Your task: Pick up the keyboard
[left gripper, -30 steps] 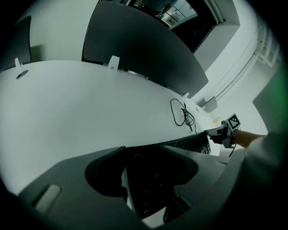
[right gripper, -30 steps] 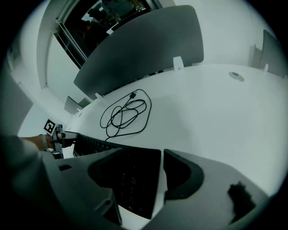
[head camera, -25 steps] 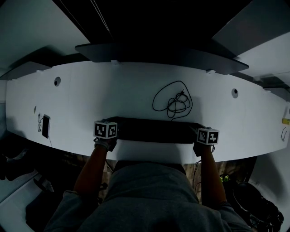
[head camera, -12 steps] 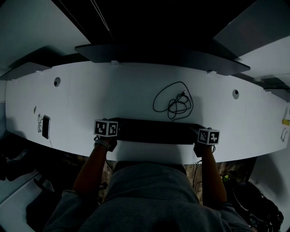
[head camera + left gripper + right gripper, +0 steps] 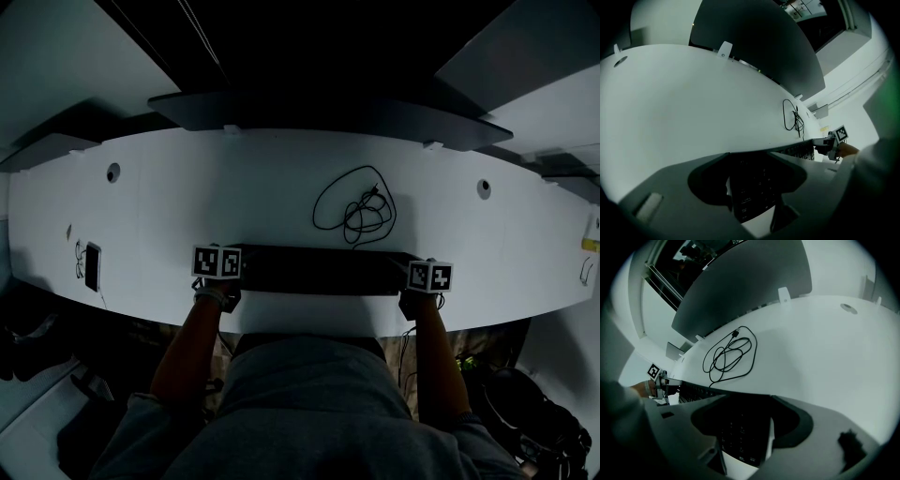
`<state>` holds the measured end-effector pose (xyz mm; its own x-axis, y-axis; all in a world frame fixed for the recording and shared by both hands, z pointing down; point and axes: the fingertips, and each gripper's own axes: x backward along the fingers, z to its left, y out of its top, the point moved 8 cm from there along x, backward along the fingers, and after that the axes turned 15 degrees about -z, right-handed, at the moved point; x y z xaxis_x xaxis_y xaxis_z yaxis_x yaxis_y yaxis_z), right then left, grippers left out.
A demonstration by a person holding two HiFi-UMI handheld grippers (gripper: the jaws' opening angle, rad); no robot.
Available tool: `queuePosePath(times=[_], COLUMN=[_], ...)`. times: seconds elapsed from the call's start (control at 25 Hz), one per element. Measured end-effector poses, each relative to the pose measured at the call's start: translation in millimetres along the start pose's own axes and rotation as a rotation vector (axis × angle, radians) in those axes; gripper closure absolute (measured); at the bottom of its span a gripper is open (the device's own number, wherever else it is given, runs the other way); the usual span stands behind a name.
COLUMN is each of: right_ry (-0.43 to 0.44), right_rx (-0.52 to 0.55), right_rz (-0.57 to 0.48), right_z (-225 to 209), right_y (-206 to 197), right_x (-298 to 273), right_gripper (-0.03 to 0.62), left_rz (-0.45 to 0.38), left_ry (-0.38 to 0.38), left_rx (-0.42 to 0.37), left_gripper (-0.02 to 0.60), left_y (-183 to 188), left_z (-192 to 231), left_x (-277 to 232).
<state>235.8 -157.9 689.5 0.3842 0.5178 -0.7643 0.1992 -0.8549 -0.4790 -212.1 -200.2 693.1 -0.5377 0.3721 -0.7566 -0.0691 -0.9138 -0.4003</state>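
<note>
A long black keyboard [image 5: 323, 270] lies crosswise near the front edge of the white desk [image 5: 187, 206]. My left gripper [image 5: 239, 267] is shut on its left end and my right gripper [image 5: 412, 274] on its right end. In the left gripper view the keyboard's end [image 5: 754, 192] sits between the jaws, and the right gripper [image 5: 832, 143] shows at its far end. The right gripper view has the other end [image 5: 740, 432] between its jaws, with the left gripper [image 5: 658, 383] far off. I cannot tell whether the keyboard touches the desk.
A loose black cable [image 5: 354, 211] is coiled just behind the keyboard. A small dark flat device [image 5: 92, 265] lies at the desk's left end. Two round cable holes [image 5: 112, 172] [image 5: 484, 187] sit further back. A dark partition [image 5: 328, 108] bounds the far edge.
Both grippers and the keyboard sit very slightly higher in the head view, though the whole view shifted too. Both grips look unchanged.
</note>
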Motion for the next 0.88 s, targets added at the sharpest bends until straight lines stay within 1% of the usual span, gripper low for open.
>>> queuePosePath(times=[0.2, 0.52, 0.72, 0.8, 0.88], right_ry=[0.015, 0.019, -0.002, -0.003, -0.002], right_rx=[-0.011, -0.024, -0.007, -0.015, -0.010], right_rz=[-0.002, 0.018, -0.007, -0.023, -0.046], right_z=[-2, -1, 0, 4, 8], right_y=[0, 0, 0, 0, 1], right_x=[-1, -3, -1, 1, 7], right_gripper=[0.336, 0.336, 0.336, 0.336, 0.336], left_rz=[-0.017, -0.021, -0.038, -0.046, -0.049], left_ry=[0.000, -0.011, -0.007, -0.006, -0.013], left_rx=[-0.007, -0.017, -0.013, -0.005, -0.002], left_gripper=[0.341, 0.342, 0.341, 0.354, 0.353], left_y=[-2, 0, -1, -3, -4], left_z=[0, 1, 0, 0, 0], left_x=[0, 0, 1, 2, 3])
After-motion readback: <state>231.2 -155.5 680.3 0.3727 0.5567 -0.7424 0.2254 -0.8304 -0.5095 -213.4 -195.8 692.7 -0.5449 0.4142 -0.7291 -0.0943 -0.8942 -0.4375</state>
